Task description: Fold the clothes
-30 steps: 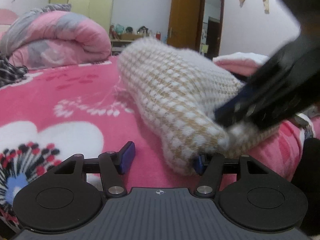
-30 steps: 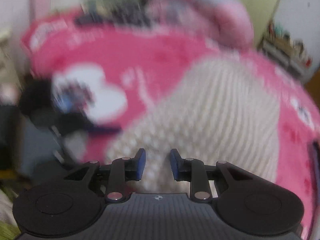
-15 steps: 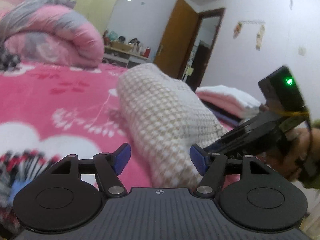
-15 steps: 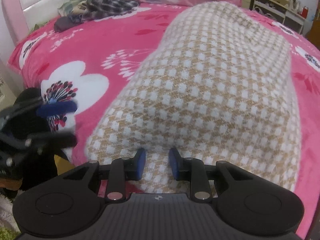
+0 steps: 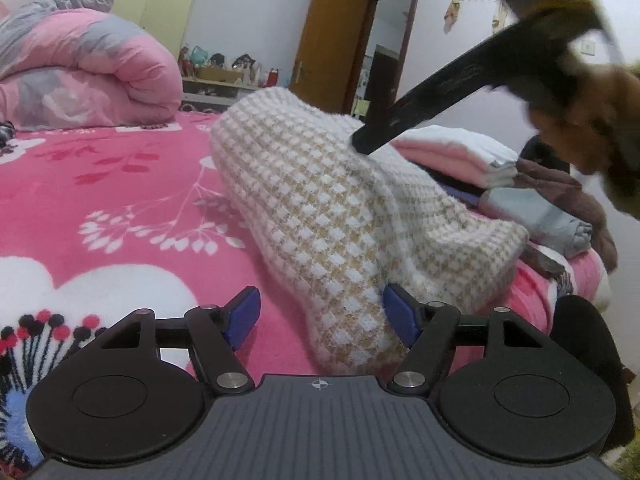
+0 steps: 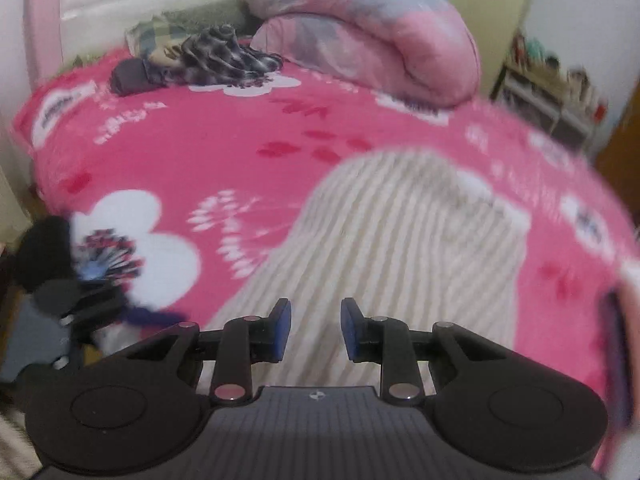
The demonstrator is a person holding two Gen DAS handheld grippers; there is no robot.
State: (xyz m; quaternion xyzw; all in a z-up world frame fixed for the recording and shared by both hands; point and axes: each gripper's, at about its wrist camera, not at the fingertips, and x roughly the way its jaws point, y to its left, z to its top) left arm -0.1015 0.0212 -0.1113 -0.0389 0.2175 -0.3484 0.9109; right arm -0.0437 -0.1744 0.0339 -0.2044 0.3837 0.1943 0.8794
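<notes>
Since a moment ago, the right claw (image 5: pixel 362 144) has gone up from the near end of the sweater (image 5: pixel 344 216) to its top, and the left claw (image 5: pixel 320 320) has just been opening its blue pads wider. Now the left claw's pads stand far apart. The near end of the sweater sits between them. The right-side pad (image 5: pixel 400 318) is right against the knit, but the left-side pad is clear of it with pink blanket (image 5: pixel 120 184) showing in the gap, so nothing is pinched. The sweater is a white and tan checked one, folded into a thick bundle, and it lies on the blanket straight ahead of the left claw, running away from it. The right claw's dark tip meets the top of the bundle, up and to the right of the left claw. In the right wrist view that claw (image 6: pixel 316 330) has its pads a little apart, with blurry sweater (image 6: pixel 400 240) below them and nothing squeezed between them. Farther off, to the right of the left claw, there is a pile of folded clothes (image 5: pixel 492 168). Far ahead and to its left lies a big rolled quilt (image 5: pixel 80 72), pink and grey. A brown door (image 5: pixel 332 40) stands open beyond the bed.
</notes>
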